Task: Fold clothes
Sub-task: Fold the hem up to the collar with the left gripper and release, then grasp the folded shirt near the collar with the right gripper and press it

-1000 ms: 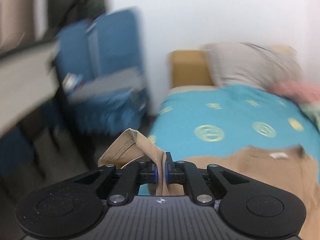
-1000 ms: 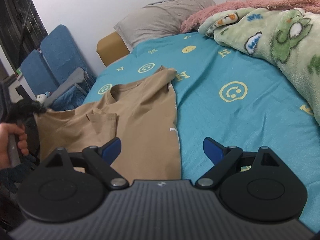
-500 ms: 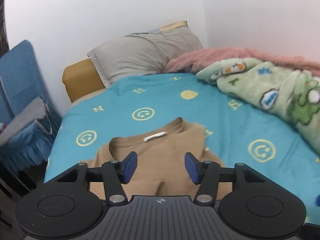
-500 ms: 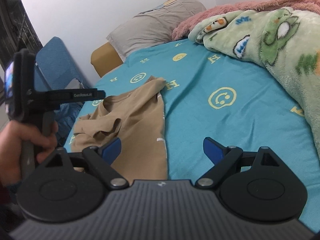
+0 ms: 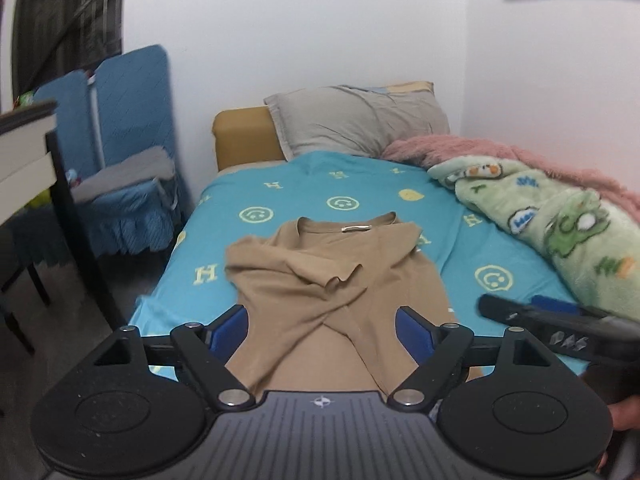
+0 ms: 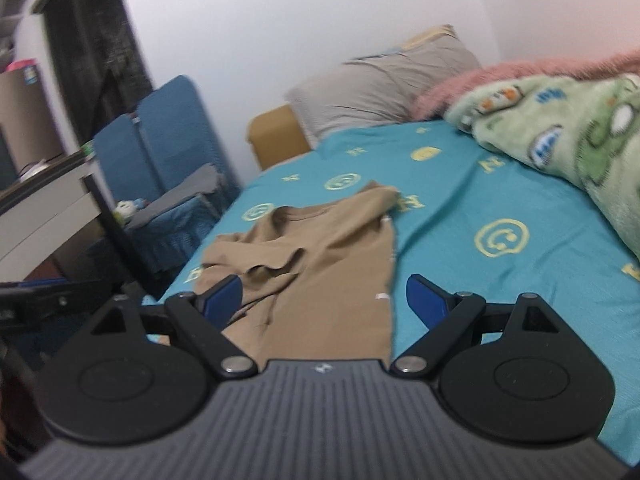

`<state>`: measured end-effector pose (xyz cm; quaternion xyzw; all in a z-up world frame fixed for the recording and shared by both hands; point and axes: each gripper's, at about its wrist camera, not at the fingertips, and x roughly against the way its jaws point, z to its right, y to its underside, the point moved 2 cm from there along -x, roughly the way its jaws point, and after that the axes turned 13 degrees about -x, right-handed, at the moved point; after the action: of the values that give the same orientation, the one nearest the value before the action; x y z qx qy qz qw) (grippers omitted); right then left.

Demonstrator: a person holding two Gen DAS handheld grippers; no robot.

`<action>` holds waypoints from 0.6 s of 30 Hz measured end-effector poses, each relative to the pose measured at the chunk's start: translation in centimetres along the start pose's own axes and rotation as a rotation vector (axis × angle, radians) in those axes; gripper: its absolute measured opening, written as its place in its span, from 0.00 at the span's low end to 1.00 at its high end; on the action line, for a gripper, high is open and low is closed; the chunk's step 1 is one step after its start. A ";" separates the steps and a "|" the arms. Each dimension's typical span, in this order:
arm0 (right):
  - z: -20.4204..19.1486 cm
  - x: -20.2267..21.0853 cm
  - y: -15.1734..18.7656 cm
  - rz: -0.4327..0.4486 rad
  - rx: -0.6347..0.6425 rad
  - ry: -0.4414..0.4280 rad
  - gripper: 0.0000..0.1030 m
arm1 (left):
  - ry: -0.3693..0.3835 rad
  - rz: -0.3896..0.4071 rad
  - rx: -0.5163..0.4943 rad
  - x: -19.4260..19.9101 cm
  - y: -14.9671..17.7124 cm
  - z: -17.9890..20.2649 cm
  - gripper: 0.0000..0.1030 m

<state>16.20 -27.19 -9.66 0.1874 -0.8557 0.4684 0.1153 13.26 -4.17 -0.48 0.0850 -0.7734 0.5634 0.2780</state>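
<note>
The tan shirt lies on the bed near its left edge — open sheet to its right. Left hand-held gripper is opening, nothing clamped; right hand-held gripper gapes empty. Green blanket crowds the right side.

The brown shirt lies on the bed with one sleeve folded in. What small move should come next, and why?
Probably bring the right gripper to the shirt's unfolded side: the far sleeve lies spread on the bed, and both grippers hold nothing.
</note>
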 end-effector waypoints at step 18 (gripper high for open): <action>-8.7 -8.7 1.8 -0.130 0.247 -0.022 0.78 | 0.080 0.047 0.194 1.7 3.4 -7.6 0.83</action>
<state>23.49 -17.13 -9.63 0.2605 -0.7786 0.5597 0.1121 12.91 4.35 -0.78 0.0707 -0.7052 0.6451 0.2857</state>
